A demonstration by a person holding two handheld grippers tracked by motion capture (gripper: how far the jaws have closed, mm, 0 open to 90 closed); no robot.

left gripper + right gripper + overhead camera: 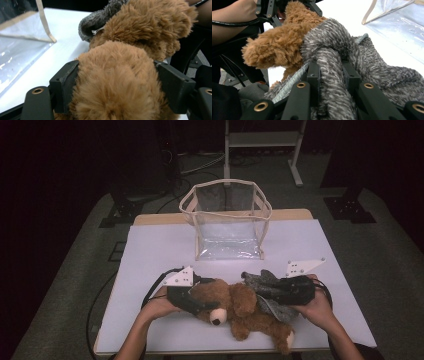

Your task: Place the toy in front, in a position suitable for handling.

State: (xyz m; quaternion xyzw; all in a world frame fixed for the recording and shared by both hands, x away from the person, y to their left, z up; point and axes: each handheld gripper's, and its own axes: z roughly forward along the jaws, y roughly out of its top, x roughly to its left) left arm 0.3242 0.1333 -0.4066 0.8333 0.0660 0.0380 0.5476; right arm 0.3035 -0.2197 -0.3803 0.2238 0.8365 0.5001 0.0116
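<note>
Teddy bear [240, 312]: brown plush, shaggy pile, white muzzle with black nose; lies at the near middle of the white worktop [150, 250], between both grippers. Left gripper [196, 302]: jaws clamped on either side of the bear's rounded, furry head at the left. Grey garment [267, 292]: knitted, fuzzy, mottled grey-white, draped over the bear's body on the right. Right gripper [272, 290]: jaws pinched together on a fold of the grey garment. Clear bag [227, 220]: boxy, transparent plastic, cream trim, standing open at the far middle.
</note>
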